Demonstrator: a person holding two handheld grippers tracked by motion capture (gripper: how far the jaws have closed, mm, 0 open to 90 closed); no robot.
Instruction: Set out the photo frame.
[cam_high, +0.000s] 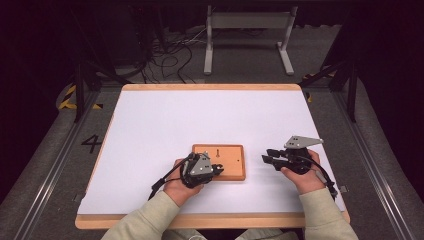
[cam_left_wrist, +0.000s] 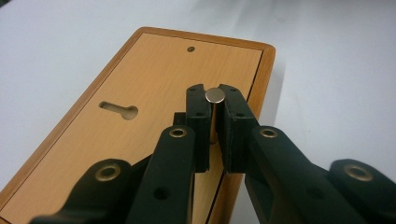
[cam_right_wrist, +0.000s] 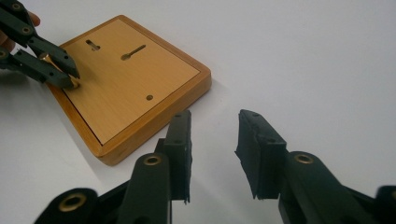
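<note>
A flat wooden board (cam_high: 231, 151) lies on the white table near the front. It has a keyhole slot (cam_left_wrist: 119, 110), a longer slot (cam_right_wrist: 133, 52) and a small round hole (cam_left_wrist: 190, 48). My left gripper (cam_high: 218, 168) reaches over the board's front left corner and is shut on a short metal peg (cam_left_wrist: 215, 95), whose round top shows between the pads. In the right gripper view the left gripper (cam_right_wrist: 60, 70) holds the peg (cam_right_wrist: 52, 63) with its lower end at the board's surface. My right gripper (cam_high: 266, 156) rests to the right of the board, open, with nothing between its fingers (cam_right_wrist: 214, 140).
The white sheet (cam_high: 200, 115) covers a wood-edged table. Beyond the far edge stand a grey frame (cam_high: 247, 35) and loose cables (cam_high: 170, 60) on the floor. Dark stand legs flank the table on both sides.
</note>
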